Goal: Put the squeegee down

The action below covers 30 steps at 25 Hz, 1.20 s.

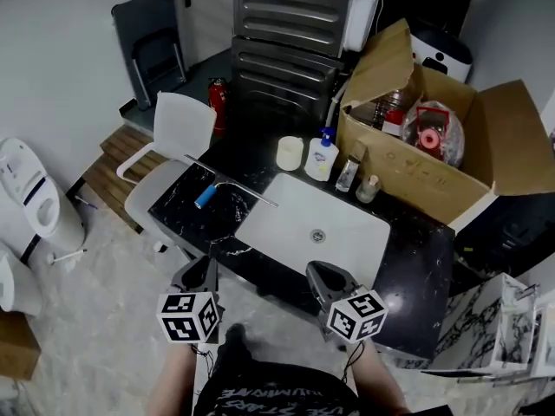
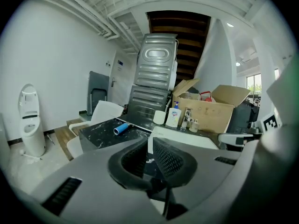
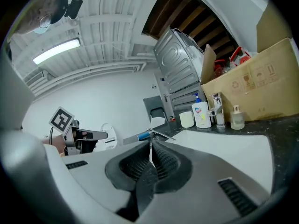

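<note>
The squeegee [image 1: 205, 196] lies on the black counter [image 1: 178, 199] in the head view, just left of the sink [image 1: 290, 199], blue handle toward me and blade running off toward the basin. Neither of my tongs touches it. The left tongs [image 1: 201, 271] and the right tongs [image 1: 323, 276] both hang near my body, short of the counter edge. I judge the putting-down done, with nothing left but to keep clear of it.

In the left gripper view the squeegee sits alone on the dark top, well beyond my jaws. Those jaws stand almost together, with a narrow gap at the tips and nothing in it. This view settles what the head view cannot, where the jaws are too small to read.

The right gripper view shows its jaws pressed together, pad against pad, pinching nothing. Past them I see the blue handle at the sink's far side, and my left tongs off to the side, apart from it. A box [image 1: 434, 185] stands behind the sink.
</note>
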Tool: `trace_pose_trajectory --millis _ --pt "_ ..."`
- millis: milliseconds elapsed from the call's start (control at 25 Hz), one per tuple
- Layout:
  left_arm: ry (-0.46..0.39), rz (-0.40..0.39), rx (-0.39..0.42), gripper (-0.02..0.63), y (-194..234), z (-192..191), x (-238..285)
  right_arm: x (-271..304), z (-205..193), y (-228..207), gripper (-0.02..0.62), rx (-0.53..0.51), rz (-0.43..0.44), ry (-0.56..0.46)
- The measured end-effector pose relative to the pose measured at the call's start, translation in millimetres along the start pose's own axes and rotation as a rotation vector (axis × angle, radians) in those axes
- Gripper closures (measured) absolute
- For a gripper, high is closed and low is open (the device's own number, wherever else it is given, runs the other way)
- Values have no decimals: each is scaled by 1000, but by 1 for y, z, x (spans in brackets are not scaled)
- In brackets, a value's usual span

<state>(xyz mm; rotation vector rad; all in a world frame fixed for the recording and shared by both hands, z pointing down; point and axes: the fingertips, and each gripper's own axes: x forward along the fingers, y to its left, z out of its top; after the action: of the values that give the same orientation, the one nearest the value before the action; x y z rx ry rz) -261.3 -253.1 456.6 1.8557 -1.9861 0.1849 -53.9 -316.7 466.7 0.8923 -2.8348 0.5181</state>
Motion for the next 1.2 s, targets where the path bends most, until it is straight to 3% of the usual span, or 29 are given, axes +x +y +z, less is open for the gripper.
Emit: trace_pose_trajectory --millis 200,800,1200 --pt "14 11 -24 581 -16 -26 -29 -22 -11 9 543 -6 36 7" --pt "34 59 -59 583 -61 -106 -123 -106 -72 62 543 -43 176 72" --pt "46 93 -76 586 -75 -135 -170 -141 -94 91 544 -62 247 102"
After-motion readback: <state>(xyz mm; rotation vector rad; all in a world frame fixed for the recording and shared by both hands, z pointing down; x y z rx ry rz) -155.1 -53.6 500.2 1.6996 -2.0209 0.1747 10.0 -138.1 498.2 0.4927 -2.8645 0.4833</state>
